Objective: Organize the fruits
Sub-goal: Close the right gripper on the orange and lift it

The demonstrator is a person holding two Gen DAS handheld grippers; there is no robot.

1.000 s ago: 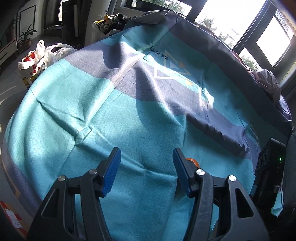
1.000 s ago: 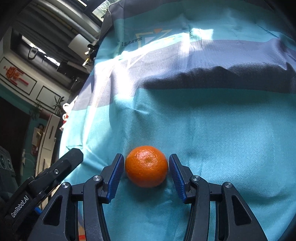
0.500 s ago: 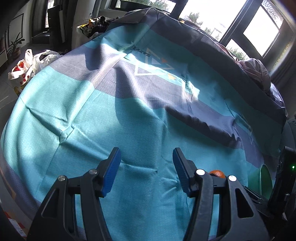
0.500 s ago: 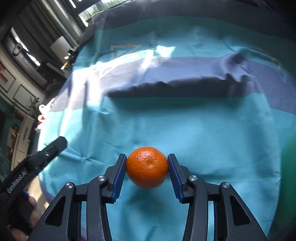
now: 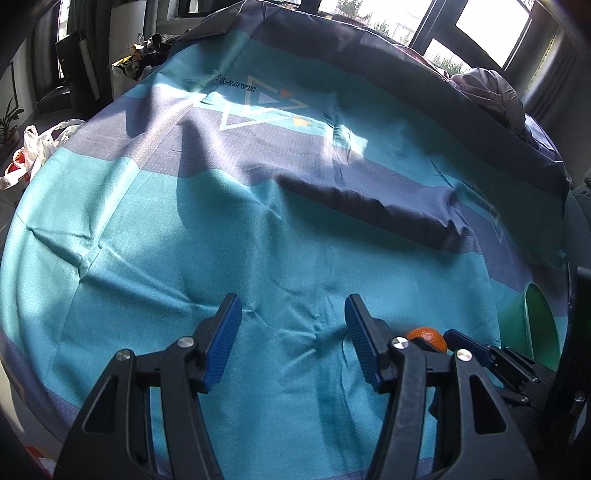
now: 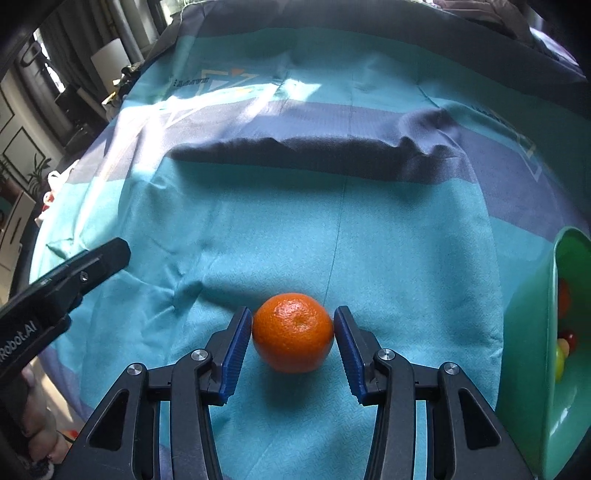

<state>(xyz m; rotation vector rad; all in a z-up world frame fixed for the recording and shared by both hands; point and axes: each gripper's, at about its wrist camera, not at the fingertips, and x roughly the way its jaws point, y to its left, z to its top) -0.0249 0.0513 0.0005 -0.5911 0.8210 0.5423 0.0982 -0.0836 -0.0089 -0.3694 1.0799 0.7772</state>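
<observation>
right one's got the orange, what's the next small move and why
Probably carry the orange rightward toward the green bowl. The right hand-held gripper has just closed on it, both pads pressing its sides, and the bowl at the right edge already holds other fruit.

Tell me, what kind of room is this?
Probably a room in someone's home: a patterned cloth covers the surface, big windows let in sun, and a potted plant and shopping bags sit nearby.

Both wrist views angled down, close over shared cloth (image 5: 258,240)
</observation>
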